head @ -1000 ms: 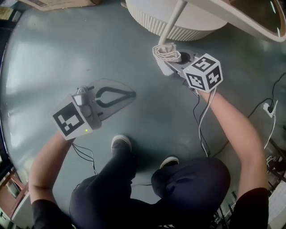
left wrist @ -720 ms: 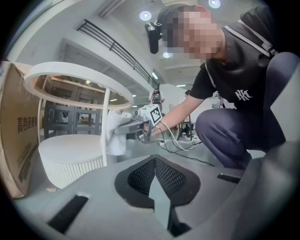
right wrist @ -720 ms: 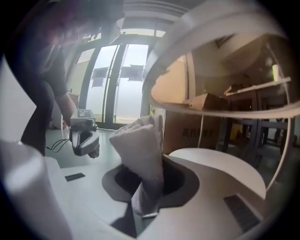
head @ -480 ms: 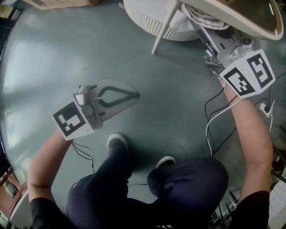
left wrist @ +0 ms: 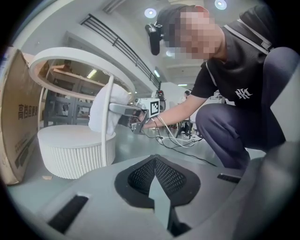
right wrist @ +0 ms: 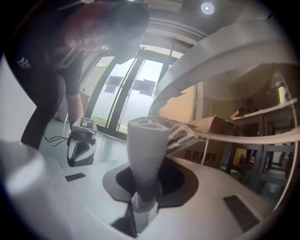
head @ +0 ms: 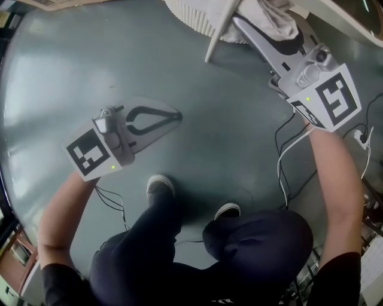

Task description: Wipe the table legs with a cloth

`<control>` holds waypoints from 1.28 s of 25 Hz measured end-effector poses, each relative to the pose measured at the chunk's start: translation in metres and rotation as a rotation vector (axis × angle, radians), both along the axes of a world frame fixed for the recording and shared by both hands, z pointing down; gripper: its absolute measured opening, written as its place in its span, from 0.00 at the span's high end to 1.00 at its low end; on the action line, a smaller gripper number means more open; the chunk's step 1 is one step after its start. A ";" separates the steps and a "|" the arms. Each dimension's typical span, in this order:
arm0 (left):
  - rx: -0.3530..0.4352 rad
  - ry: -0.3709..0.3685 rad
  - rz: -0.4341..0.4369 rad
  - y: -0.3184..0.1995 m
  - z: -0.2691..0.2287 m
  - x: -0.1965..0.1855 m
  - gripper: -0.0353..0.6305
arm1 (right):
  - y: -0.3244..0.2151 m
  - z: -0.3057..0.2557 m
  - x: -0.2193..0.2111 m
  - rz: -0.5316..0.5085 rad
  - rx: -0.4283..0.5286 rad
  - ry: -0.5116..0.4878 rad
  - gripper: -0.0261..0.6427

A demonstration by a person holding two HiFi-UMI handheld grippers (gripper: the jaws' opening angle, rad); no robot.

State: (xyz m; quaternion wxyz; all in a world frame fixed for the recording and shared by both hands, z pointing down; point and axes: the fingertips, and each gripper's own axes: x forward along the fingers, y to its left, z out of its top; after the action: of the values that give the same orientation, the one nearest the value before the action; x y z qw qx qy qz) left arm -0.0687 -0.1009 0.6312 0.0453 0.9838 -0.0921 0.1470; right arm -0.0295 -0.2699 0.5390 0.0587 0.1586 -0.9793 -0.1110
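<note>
My right gripper [head: 263, 30] is shut on a bunched white cloth [head: 278, 15] and holds it up under the pale round table top [head: 341, 27]. A thin white table leg [head: 218, 33] slants down to the grey floor just left of the cloth. In the left gripper view that leg [left wrist: 107, 122] crosses in front of the cloth [left wrist: 98, 110]; whether they touch I cannot tell. In the right gripper view the cloth [right wrist: 147, 150] rises from my right gripper [right wrist: 146, 194]. My left gripper [head: 170, 118] hovers low over the floor, shut and empty [left wrist: 157, 164].
A white ribbed round base [head: 191, 21] sits on the floor under the table. A cardboard box [left wrist: 18, 117] leans at the left. Cables [head: 281, 173] trail by the person's shoes [head: 160, 185], and a power strip [head: 359, 143] lies at the right.
My right gripper has carried the cloth from near the foot of the leg up and to the right, under the table top. The left gripper has hardly moved.
</note>
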 end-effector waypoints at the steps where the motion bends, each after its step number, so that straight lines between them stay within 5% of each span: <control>1: -0.005 0.001 0.003 0.001 0.002 0.001 0.94 | 0.002 0.002 0.000 0.001 -0.002 -0.005 0.86; 9: -0.046 -0.002 0.008 0.009 0.020 -0.006 0.94 | 0.011 0.098 -0.005 0.035 -0.134 0.124 0.86; 16: -0.055 0.001 0.008 0.008 0.018 -0.004 0.94 | 0.006 0.126 0.002 0.057 -0.208 0.100 0.86; 27: -0.091 -0.017 -0.043 0.013 0.037 -0.013 0.94 | 0.005 0.272 0.018 0.079 -0.347 0.474 0.85; 32: -0.092 -0.010 -0.050 0.009 0.027 -0.011 0.94 | 0.016 0.284 0.020 0.073 -0.476 0.643 0.85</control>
State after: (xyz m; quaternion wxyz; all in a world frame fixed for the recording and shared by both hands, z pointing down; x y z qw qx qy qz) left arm -0.0800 -0.0917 0.6580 0.0937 0.9773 -0.1102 0.1550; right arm -0.0090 -0.2536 0.8229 0.4010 0.1326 -0.9031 0.0770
